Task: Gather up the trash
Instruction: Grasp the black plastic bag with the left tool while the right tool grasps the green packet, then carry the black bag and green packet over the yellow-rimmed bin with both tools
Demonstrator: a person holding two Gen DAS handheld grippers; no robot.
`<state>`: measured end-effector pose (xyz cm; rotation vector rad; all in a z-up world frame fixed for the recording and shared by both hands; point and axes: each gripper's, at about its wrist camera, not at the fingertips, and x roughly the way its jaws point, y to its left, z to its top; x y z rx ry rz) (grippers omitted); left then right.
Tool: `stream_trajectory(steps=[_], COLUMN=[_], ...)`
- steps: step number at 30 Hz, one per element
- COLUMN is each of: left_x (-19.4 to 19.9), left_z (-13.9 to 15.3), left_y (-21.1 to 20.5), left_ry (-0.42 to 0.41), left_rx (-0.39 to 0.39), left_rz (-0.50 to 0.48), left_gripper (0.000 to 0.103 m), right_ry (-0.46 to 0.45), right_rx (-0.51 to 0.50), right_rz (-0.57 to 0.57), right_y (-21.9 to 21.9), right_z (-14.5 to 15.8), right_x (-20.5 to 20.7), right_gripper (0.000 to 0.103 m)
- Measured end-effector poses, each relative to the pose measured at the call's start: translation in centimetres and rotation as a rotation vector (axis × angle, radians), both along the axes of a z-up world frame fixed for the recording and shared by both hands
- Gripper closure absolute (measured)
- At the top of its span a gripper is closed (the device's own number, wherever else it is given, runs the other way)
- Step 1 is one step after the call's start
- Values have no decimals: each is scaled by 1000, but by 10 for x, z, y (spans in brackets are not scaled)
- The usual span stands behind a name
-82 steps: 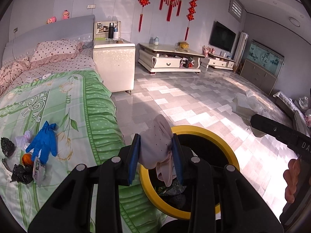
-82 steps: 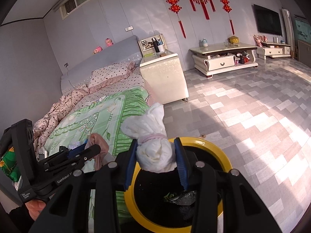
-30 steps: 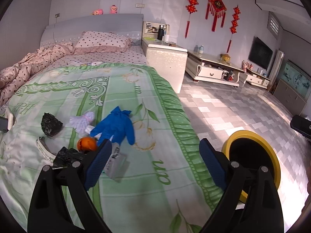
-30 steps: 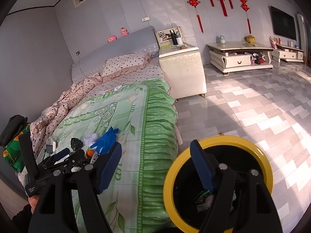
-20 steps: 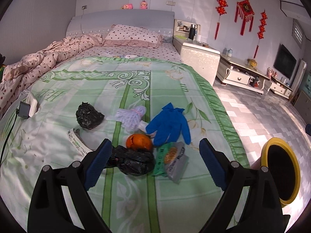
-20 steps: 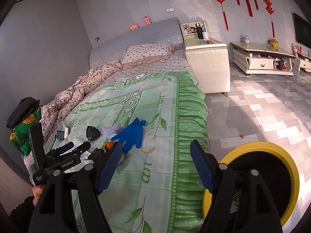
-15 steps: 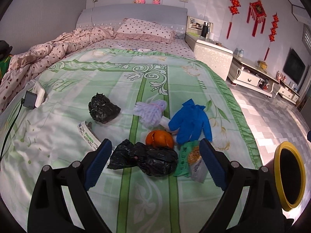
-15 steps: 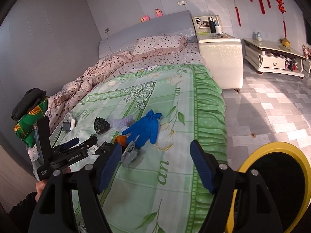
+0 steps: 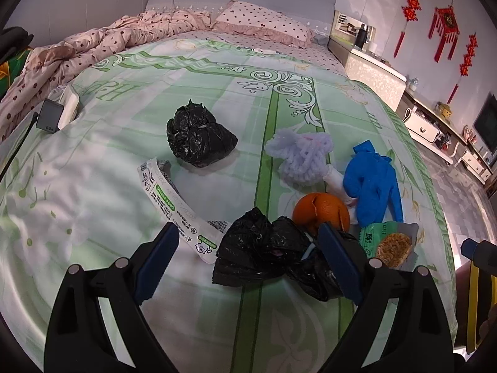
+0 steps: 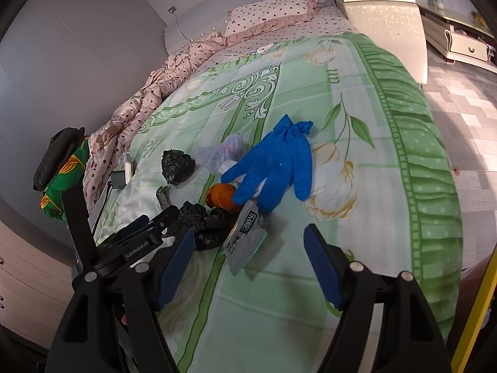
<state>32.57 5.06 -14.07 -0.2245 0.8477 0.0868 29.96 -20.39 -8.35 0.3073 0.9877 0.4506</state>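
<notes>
Trash lies in a cluster on the green bedspread (image 9: 217,87): a balled black bag (image 9: 198,138), a crumpled black bag (image 9: 267,255), a white printed wrapper (image 9: 174,205), an orange (image 9: 321,209), a pale knitted bundle (image 9: 299,155), a blue glove (image 9: 371,183) and a green snack packet (image 9: 391,242). My left gripper (image 9: 248,264) hangs open just over the crumpled black bag, nothing pinched. My right gripper (image 10: 248,264) stands open above the snack packet (image 10: 245,237), near the blue glove (image 10: 276,161). The left gripper's body (image 10: 136,245) shows in the right wrist view.
A yellow-rimmed bin (image 10: 475,314) stands at the bed's right side on the tiled floor (image 10: 466,99). A rumpled dotted quilt (image 9: 77,52) and a charger with cable (image 9: 49,118) lie at the left. A bedside cabinet (image 10: 385,28) stands beyond the bed.
Both grippers dropped their bundles into the bin, then swung left from it and sank toward the trash on the bed. The trash now looms larger and closer in both views.
</notes>
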Motion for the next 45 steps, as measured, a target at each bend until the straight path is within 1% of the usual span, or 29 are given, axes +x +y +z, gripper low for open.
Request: stream_trajectory(steps=[7,10,11,12,13,14,15,16,17,18,19,21,24,29,38,40,45], left_x=[16,20,20,21,23,24,24,24,24,24,24,22,21,16,-1,-7,-24], left_z=[-22,-30,-32,-34,-36,-38,-38,-39,-39,-39,-39,-38,-35,-29,-1,7,28], left_y=[7,6,6,6,7,7,7,7,5,3,1,-4,-8,-8,-3,-5,-8], left_ry=[34,46,48,50,53,54,52,48,44,40,36,22,8,-5,-42,-52,-80], left_rx=[-22,-40,-47,-58,-71,-87,-103,-111,-113,-119,-123,-116,-110,-108,-78,-59,-55], left_rz=[2,-17,-24,-30,-34,-41,-49,-59,-69,-82,-94,-105,-121,-125,-114,-109,-110], left_gripper=[18,25,29,33,35,41,47,50,55,65,69,80,89,92,93,93,93], right_ry=[86,104,109,116,122,128,134,141,146,150,153,150,144,124,67,51,-3], right_rx=[14,21,22,23,24,27,30,34,36,35,38,40,41,36,42,44,50], right_rz=[22,27,31,35,35,33,33,35,36,36,40,44,49,44,23,17,7], right_y=[19,25,26,27,28,28,29,29,29,28,29,30,32,31,14,9,-6], right_z=[-30,-39,-42,-44,-47,-50,-52,-54,-56,-58,-59,-59,-59,-52,-22,-14,12], right_x=[23,31,32,34,36,37,38,38,39,39,40,41,40,36,17,9,-13], right_gripper=[34,37,41,42,45,50,52,55,60,63,68,68,73,79,79,79,79])
